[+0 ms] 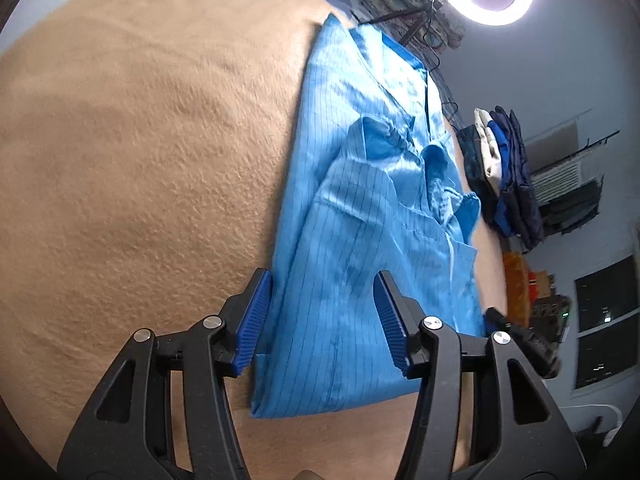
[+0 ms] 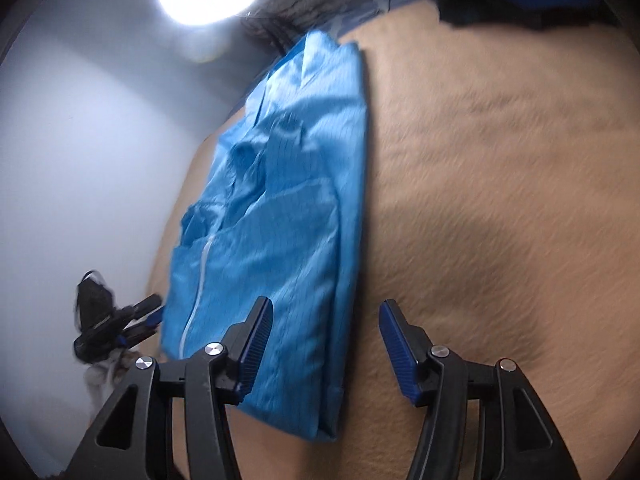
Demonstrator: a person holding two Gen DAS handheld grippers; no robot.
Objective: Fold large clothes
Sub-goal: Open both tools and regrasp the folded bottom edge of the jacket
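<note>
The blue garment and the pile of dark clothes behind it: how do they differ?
The blue garment is one light blue, striped piece, lying long and flat on the tan blanket. The pile of dark clothes is several pieces, navy, blue and cream, stacked high. The garment lies near the cameras, the pile farther away. Both are folded.

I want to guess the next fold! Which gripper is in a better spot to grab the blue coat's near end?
Probably left. The left gripper has open jaws straddling the blue coat. The right gripper sits at its edge, half over the tan blanket.
</note>
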